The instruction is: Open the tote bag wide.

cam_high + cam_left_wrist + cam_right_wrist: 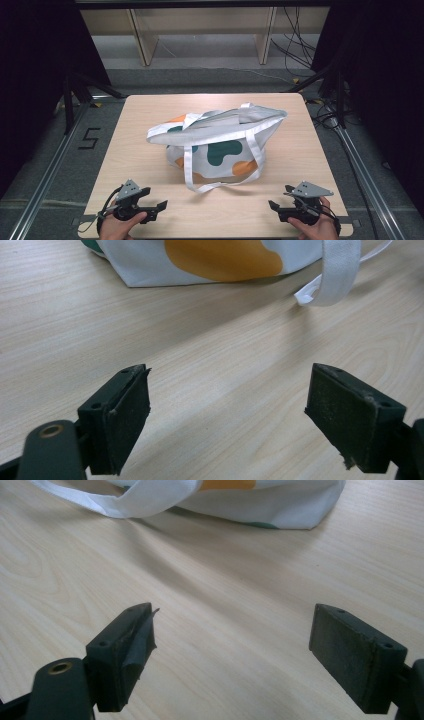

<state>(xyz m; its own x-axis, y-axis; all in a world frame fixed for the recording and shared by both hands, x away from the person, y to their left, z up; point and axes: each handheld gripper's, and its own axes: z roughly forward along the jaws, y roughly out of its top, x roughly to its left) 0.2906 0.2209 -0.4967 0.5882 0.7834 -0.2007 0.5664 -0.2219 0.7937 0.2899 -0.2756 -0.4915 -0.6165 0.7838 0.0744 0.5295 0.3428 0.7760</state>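
Observation:
A white tote bag (pixel 220 142) with green and orange blotches stands slumped in the middle of the wooden table (pixel 135 150). Its long strap (pixel 210 186) droops onto the tabletop toward the near side. My left gripper (pixel 156 209) rests near the front left edge, held by a hand, jaws open and empty. My right gripper (pixel 277 209) sits near the front right edge, likewise open and empty. In the left gripper view, the bag's orange patch (pixel 222 257) and strap loop (pixel 335 275) lie ahead of the open left gripper (pixel 227 420). The right gripper view shows the bag's lower edge (pixel 280 510) beyond the open right gripper (pixel 230 660).
Black frame rails (pixel 45 170) run along both sides of the table. Cables (pixel 300 45) trail on the floor at the back right. A wooden shelf unit (pixel 200 30) stands behind the table. Bare tabletop lies between the bag and both grippers.

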